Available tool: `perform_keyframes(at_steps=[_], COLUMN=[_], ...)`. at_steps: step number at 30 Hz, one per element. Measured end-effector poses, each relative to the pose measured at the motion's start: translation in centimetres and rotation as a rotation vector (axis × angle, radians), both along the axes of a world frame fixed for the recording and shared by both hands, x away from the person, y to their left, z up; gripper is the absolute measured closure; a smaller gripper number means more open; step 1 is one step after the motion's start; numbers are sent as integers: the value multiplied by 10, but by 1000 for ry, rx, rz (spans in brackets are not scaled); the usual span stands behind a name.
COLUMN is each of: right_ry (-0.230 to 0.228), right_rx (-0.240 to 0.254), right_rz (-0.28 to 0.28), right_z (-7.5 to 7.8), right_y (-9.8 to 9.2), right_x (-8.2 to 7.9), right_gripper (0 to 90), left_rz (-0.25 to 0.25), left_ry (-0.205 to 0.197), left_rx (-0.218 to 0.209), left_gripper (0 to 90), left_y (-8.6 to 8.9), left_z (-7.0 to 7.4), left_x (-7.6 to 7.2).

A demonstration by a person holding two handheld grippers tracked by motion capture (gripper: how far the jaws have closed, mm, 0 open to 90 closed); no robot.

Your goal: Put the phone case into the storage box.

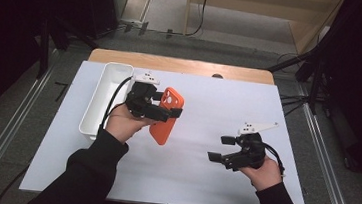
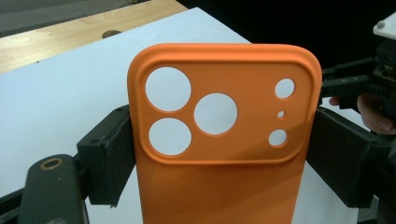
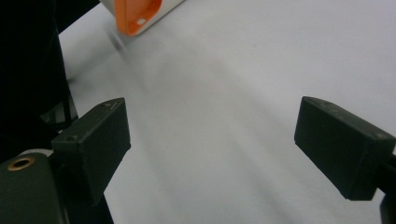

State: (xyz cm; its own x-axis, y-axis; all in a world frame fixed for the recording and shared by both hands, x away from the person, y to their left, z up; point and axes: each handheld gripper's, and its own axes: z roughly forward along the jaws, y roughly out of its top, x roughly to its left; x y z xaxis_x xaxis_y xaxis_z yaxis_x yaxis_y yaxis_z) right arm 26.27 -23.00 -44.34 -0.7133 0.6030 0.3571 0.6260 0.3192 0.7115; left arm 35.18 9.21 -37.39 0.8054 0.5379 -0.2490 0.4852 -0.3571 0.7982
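Observation:
An orange phone case (image 1: 167, 116) with round camera holes is held above the white table sheet, left of centre. My left gripper (image 1: 165, 109) is shut on it; in the left gripper view the black pads (image 2: 109, 156) press both long edges of the case (image 2: 219, 140). My right gripper (image 1: 222, 148) hovers over the sheet at the right, open, with nothing between its jaws. In the right gripper view the right gripper (image 3: 212, 140) faces bare white sheet, and the case's lower end (image 3: 137, 14) shows at the top left.
A long white tray (image 1: 104, 97) lies along the left side of the white sheet (image 1: 202, 174), beside the left hand. The wooden table edge (image 1: 182, 64) runs along the back. Dark stands and cables line both sides of the table.

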Motion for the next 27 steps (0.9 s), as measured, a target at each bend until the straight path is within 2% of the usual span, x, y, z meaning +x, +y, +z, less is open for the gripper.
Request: perform_keyframes(at_steps=[9,12,15,20,27], right_ry=[-6,-29,-18,-40,-31], right_rx=[-22,-30,-25,-39,-39], right_rz=[17,11,19,26,24], right_z=[-13,-19,-24,-27,-31], right_y=[-4,-5,-4,-5,-9], right_x=[-12,-15,-18,-22,-24], right_gripper=[96,95,95,95,96], left_rz=[-6,-17,-13,-10,-7], left_ry=[15,14,13,12,11], left_rx=[-11,6,-1,-5,-10], left_gripper=[160,160,160,160,160], left_y=[6,8,10,14,20], left_z=[4,6,8,11,16], left_x=[2,3,3,4,5])
